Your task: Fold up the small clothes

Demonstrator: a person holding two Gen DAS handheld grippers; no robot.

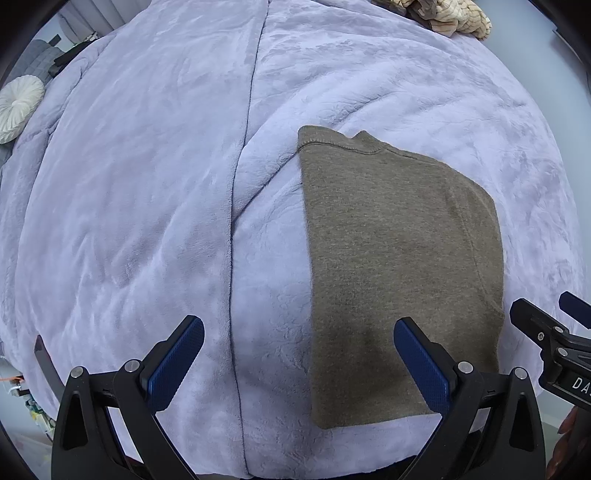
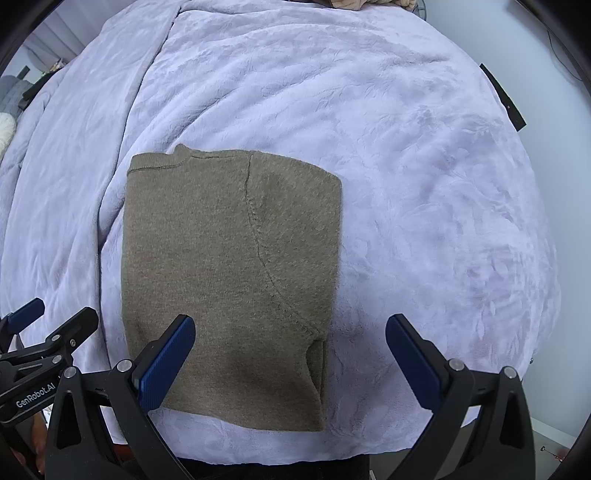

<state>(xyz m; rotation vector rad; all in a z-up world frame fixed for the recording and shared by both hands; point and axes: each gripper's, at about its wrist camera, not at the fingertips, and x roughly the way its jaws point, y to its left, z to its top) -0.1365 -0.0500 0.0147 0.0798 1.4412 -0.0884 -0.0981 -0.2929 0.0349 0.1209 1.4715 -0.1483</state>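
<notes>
Both grippers, the left gripper (image 1: 299, 363) and right gripper (image 2: 290, 360), hover with fingers spread wide, holding nothing, over a folded olive-brown knit sweater (image 2: 229, 280) lying flat on a lavender plush blanket (image 2: 424, 184).

A plush lavender fleece blanket (image 1: 147, 184) covers the bed, creased by a long seam ahead of the left gripper. Far off to that gripper's left sits a round white pleated cushion (image 1: 18, 107); a beige knitted heap (image 1: 450, 16) lies far ahead.
</notes>
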